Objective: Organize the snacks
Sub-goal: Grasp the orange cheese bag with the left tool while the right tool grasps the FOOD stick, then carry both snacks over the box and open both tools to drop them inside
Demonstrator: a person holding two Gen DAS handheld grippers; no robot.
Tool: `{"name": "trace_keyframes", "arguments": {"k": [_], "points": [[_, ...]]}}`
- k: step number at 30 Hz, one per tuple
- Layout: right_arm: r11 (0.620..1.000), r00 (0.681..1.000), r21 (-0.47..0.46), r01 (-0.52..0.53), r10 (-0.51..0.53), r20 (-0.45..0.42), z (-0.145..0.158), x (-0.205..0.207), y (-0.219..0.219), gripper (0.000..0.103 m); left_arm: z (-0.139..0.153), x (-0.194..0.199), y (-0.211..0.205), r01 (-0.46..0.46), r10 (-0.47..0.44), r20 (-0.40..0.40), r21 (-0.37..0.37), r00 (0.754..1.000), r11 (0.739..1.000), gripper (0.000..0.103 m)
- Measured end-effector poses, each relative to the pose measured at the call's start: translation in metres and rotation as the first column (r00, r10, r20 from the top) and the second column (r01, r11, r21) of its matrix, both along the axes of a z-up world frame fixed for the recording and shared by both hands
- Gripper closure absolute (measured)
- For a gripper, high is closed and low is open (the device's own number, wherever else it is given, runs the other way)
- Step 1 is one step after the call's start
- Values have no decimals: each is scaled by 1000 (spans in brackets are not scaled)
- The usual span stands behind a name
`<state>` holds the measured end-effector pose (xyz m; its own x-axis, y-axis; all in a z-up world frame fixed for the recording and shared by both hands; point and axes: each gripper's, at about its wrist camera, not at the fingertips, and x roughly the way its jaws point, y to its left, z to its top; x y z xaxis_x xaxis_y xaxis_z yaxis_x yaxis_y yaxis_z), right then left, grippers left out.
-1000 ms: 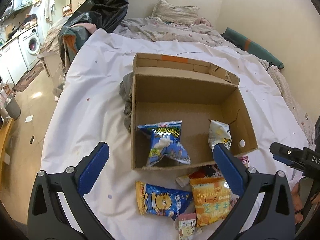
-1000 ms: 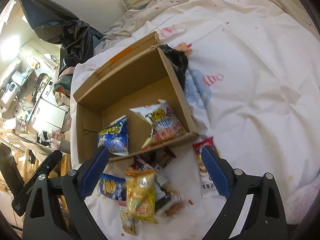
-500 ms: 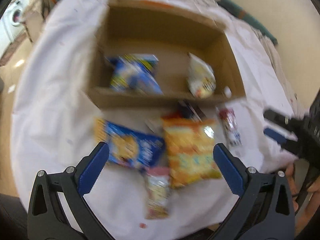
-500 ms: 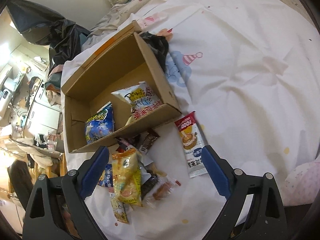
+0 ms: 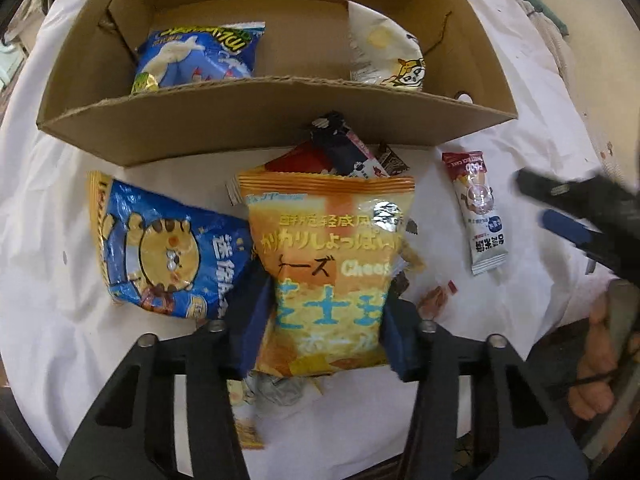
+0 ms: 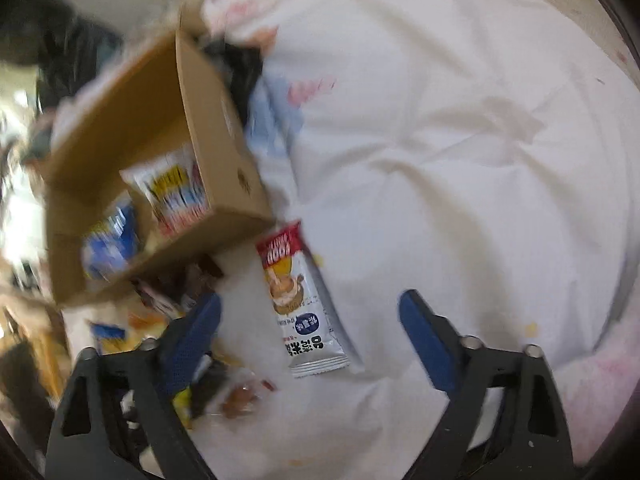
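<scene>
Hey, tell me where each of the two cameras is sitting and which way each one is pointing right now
Left wrist: on the left gripper, looking down at the orange cheese snack bag between its blue fingers, cardboard box beyond; the right gripper and a hand show at right.
Right wrist: on the open right gripper, facing the white stick packet on the sheet.
Shared: the box, stick packet and snack pile.

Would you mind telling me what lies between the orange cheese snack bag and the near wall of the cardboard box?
In the left wrist view, a small heap of dark and red wrappers lies between the orange cheese bag and the cardboard box.
</scene>
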<state>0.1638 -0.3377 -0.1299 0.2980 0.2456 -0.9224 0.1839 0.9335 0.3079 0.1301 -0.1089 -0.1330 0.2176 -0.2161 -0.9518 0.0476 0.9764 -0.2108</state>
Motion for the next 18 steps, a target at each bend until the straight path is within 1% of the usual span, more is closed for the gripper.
{"name": "trace_keyframes", "arguments": {"k": [1, 2, 5, 6, 7, 8, 9, 10, 11, 12, 15, 18], "points": [[1000, 1000, -15, -23, 23, -19, -5, 3, 5, 29, 0, 0, 1, -8, 8, 0, 2, 1000, 1000, 64], [998, 998, -39, -46, 44, -39, -11, 6, 13, 29, 0, 0, 1, -16, 16, 3, 12, 1000, 1000, 66], [990, 991, -86, -108, 101, -87, -28, 12, 31, 32, 3, -1, -3, -4, 4, 9, 45, 1000, 999, 69], [983, 987, -123, -137, 125, -100, -33, 12, 37, 34, 5, -2, -4, -3, 2, 12, 57, 1000, 998, 70], [972, 983, -169, -162, 144, -111, -36, 13, 42, 42, 8, -1, -3, -4, 3, 15, 66, 1000, 998, 70], [963, 981, -204, -177, 155, -120, -39, 13, 45, 46, 12, -1, -1, -10, 9, 18, 71, 1000, 997, 71], [957, 980, -226, -182, 159, -118, -40, 12, 45, 54, 13, -1, 3, -16, 14, 20, 71, 1000, 997, 71], [955, 982, -236, -179, 158, -105, -39, 11, 44, 69, 17, -2, 4, -23, 21, 26, 74, 999, 997, 71], [951, 984, -258, -172, 156, -81, -33, 8, 44, 70, 19, -2, 6, -28, 26, 31, 77, 999, 997, 71], [953, 986, -257, -163, 152, -63, -29, 7, 42, 70, 23, -4, 8, -37, 34, 37, 75, 999, 996, 72], [977, 993, -178, -119, 118, -20, -18, 3, 31, 70, 34, -9, 14, -66, 63, 43, 59, 997, 996, 72], [994, 998, -91, -62, 63, 7, -9, -3, 17, 70, 45, -12, 18, -78, 74, 69, 66, 995, 995, 72]]}}
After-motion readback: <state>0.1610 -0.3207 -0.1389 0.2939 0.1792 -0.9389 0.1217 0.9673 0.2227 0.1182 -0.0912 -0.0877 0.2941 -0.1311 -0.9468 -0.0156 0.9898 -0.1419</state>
